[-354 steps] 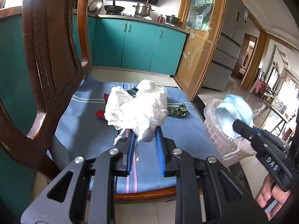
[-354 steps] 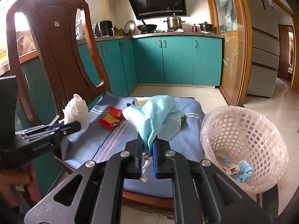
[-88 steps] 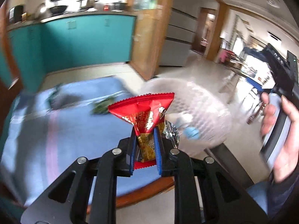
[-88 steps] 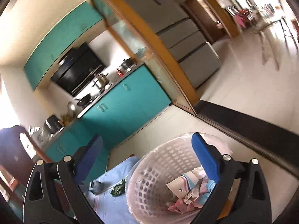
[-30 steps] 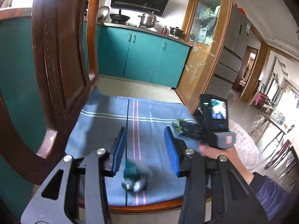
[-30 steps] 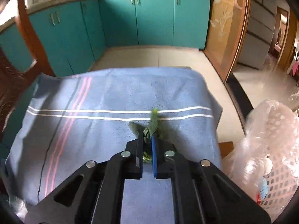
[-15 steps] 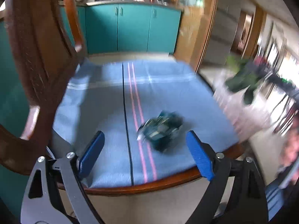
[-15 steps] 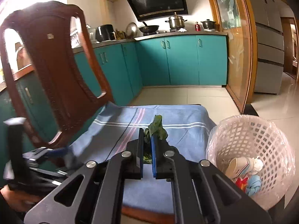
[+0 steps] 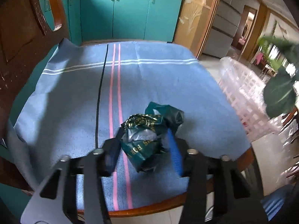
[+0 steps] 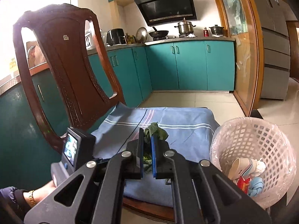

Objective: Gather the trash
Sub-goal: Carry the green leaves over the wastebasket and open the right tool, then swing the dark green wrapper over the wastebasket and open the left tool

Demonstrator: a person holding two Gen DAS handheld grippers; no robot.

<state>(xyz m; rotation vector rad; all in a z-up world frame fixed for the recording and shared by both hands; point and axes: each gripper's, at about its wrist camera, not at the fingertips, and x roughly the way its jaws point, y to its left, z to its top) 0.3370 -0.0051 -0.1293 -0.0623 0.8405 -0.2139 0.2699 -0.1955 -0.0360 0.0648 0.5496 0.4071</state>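
A crumpled dark green foil wrapper lies near the front of the blue cloth on the chair seat. My left gripper straddles it, jaws closing, and both pads touch the wrapper's sides. My right gripper is shut on a small bunch of green leaves, held above the cloth. In the left wrist view the same leaves hang blurred at the right, over the basket. The white mesh basket stands right of the chair.
The basket has a plastic liner and holds a paper cup, a red wrapper and blue scraps. The dark wooden chair back rises at the left. A person's hand holds the left gripper's body. Teal cabinets stand behind.
My left gripper has come down over the green wrapper and narrowed from wide open until its pads touch it. The right gripper has stayed still with the leaves.
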